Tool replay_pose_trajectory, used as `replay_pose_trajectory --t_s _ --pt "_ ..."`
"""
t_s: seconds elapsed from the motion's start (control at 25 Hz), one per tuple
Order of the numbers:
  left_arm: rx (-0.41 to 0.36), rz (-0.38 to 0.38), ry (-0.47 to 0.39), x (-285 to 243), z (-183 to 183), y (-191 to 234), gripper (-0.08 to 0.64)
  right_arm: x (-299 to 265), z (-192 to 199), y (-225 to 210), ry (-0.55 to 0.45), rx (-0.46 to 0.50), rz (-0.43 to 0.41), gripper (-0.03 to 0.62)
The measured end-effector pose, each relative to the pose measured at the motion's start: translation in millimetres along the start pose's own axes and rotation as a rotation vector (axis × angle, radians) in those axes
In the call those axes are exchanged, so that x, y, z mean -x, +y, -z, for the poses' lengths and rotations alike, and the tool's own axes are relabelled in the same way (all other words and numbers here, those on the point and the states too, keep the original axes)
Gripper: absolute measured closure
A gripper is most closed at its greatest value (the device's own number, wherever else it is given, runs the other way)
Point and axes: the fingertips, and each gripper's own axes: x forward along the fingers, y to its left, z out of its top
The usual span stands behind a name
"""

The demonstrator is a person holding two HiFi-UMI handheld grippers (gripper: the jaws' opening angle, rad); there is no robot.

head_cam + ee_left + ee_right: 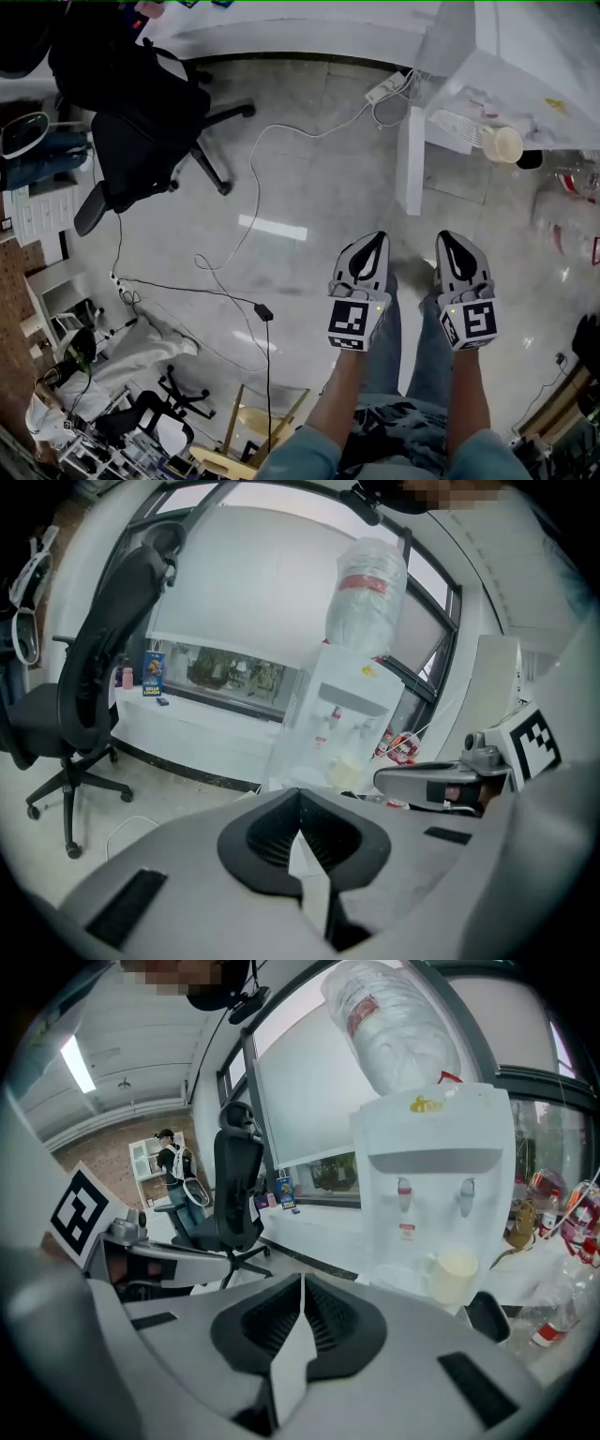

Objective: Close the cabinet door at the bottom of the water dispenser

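Plainly, little print can be read. The upturned water bottle [394, 1026] on top of the water dispenser [436, 1176] wears a red label band, but its writing is too small for us. We also see a yellow mark on the dispenser's top edge and a small red tag under its left tap, both illegible. The blue box [154, 667] on the window ledge at the left of the left gripper view shows lettering we cannot make out.

Both pairs of jaws are closed with nothing between them. The left gripper [300, 841] has its pads meeting along one seam, and so does the right gripper [302, 1321]. Neither touches anything.

Only the head view shows the floor, the cables, the power strip [386, 87] and our jeans at the bottom centre. There the dispenser sits at the upper right. A narrow white panel, apparently the cabinet door [410, 159], stands out from it, well apart from both grippers.

The gripper views alone show the bottle and taps. A cream cup [457, 1269] rests on the tray. The office chair [141, 122] appears in all three views.
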Motion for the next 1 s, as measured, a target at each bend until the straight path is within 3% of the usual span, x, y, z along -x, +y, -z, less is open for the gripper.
replay_pose_trajectory --t_s 0.28,0.64,0.76,1.0 --pt "-0.022 0.056 0.050 -29 48 0 0.549 -27 62 -3 0.064 0.009 0.006 0.560" --pt "-0.007 0.052 0.139 -53 106 27 0.549 -71 124 7 0.149 0.020 0.008 0.554" --pt "-0.008 0.069 0.161 -57 117 33 0.549 -86 141 6 0.183 0.012 0.013 0.437" --pt "0.000 0.085 0.184 -60 133 51 0.549 -109 169 -8 0.246 0.008 0.098 0.390"
